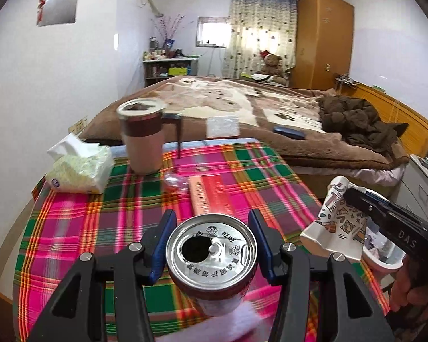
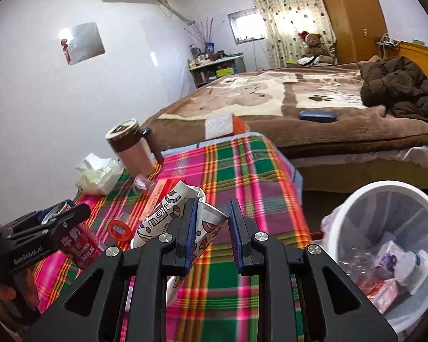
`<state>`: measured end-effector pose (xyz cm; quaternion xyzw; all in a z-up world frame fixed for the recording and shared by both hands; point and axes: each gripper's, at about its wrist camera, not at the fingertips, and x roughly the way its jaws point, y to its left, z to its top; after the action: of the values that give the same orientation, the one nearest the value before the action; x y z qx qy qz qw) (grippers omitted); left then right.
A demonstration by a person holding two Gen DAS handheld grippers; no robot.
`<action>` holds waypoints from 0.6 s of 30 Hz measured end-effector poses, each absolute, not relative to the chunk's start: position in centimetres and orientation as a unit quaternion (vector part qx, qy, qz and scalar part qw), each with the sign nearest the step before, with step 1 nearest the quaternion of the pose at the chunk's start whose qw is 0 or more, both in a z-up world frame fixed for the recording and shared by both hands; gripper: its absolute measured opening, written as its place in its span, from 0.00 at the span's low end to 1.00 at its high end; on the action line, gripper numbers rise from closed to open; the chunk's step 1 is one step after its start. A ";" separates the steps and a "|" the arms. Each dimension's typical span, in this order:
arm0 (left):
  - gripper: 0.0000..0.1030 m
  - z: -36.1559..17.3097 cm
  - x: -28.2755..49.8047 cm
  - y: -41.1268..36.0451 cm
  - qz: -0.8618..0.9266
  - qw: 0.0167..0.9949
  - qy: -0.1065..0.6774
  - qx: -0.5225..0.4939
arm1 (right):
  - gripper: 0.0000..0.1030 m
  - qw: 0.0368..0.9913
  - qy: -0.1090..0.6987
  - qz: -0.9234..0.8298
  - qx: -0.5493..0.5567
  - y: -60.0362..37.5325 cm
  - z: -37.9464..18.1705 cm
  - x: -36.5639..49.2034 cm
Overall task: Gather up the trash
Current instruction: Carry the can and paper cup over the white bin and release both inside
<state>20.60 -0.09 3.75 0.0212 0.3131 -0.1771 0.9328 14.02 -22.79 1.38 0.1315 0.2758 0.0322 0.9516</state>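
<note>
Your opened red-and-silver milk-drink can (image 1: 211, 259) sits clamped in the left claw (image 1: 212, 245) and the crumpled patterned paper cup (image 2: 182, 222) pinched in the right claw (image 2: 212, 228), both above the plaid-clothed surface (image 1: 100, 228); tilt either carelessly beside the white mesh bin (image 2: 385, 199) and dregs may spill.

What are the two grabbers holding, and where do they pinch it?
The left gripper holds a red milk can by its sides, just below the top. The right gripper pinches a crushed paper cup by its flattened edge.
</note>
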 end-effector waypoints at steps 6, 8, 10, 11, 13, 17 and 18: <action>0.52 4.7 19.2 -3.5 -0.210 0.929 0.303 0.029 | 0.21 0.956 0.261 0.003 0.137 -25.7 2.1 12.4; 0.52 5.0 18.7 -4.9 -0.224 0.927 0.298 0.034 | 0.21 0.957 0.257 -0.006 0.137 -26.6 2.3 11.9; 0.52 5.3 18.3 -6.3 -0.236 0.925 0.294 0.039 | 0.21 0.959 0.250 -0.019 0.136 -27.7 2.5 11.3; 0.52 5.3 18.1 -7.1 -0.243 0.924 0.294 0.041 | 0.21 0.959 0.247 -0.026 0.134 -28.1 2.6 11.1; 0.52 5.5 17.7 -8.4 -0.254 0.921 0.292 0.042 | 0.21 0.960 0.244 -0.035 0.136 -29.0 2.7 10.6; 0.52 5.7 16.9 -11.2 -0.277 0.915 0.289 0.050 | 0.22 0.959 0.240 -0.057 0.140 -31.2 2.7 9.6; 0.52 5.7 16.8 -11.9 -0.281 0.914 0.289 0.052 | 0.21 0.959 0.239 -0.062 0.140 -31.6 2.7 9.3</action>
<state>16.75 -11.88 5.70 0.0522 0.2890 -0.2813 0.9136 9.29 -31.59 2.66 0.1404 0.2394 -0.0618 0.9587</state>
